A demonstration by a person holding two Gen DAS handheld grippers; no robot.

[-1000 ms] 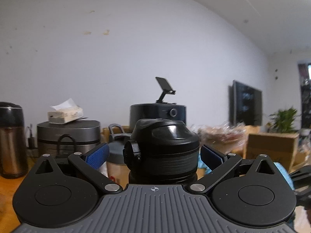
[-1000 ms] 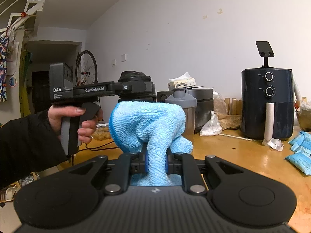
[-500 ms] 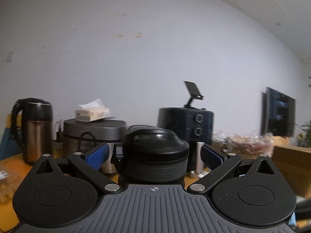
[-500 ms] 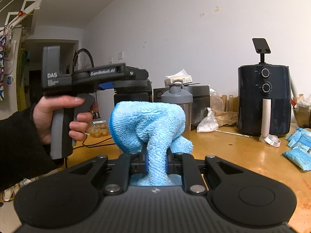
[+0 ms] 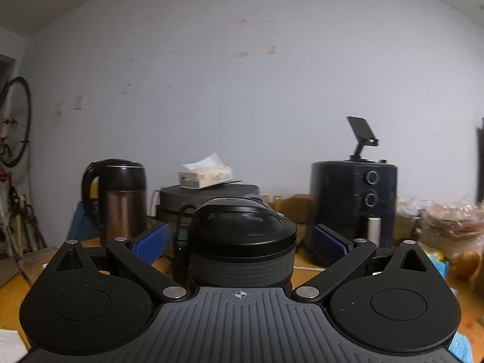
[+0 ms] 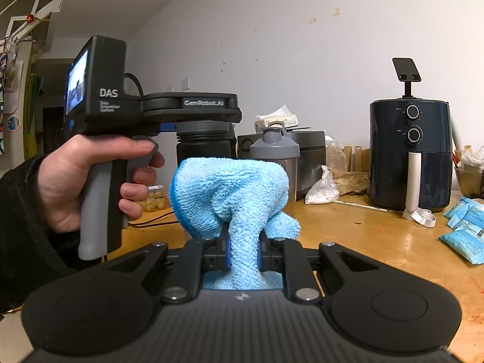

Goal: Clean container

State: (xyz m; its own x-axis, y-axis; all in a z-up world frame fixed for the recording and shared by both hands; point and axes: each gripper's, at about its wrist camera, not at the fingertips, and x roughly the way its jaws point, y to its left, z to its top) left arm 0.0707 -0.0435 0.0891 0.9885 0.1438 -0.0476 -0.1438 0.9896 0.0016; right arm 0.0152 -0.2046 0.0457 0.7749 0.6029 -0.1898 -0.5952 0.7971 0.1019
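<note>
My left gripper (image 5: 240,239) is shut on a black container (image 5: 242,242) with a domed lid, gripped around its ribbed neck and held up in the air. In the right wrist view the left gripper (image 6: 208,124) shows at upper left with the container (image 6: 205,148) hanging under it. My right gripper (image 6: 243,251) is shut on a bunched light blue microfibre cloth (image 6: 233,193). The cloth sits just in front of and below the container; I cannot tell whether they touch.
A wooden table (image 6: 378,242) carries a grey shaker bottle (image 6: 275,151), a dark air fryer (image 6: 410,157) with a phone stand on top, a rice cooker (image 5: 208,196) with a tissue box, a kettle (image 5: 121,196), a white bag (image 6: 322,190) and blue packets (image 6: 466,227).
The left gripper has swung leftward with the container, so the kettle and bicycle wheel came into its view. The right gripper with the cloth has stayed almost still.
</note>
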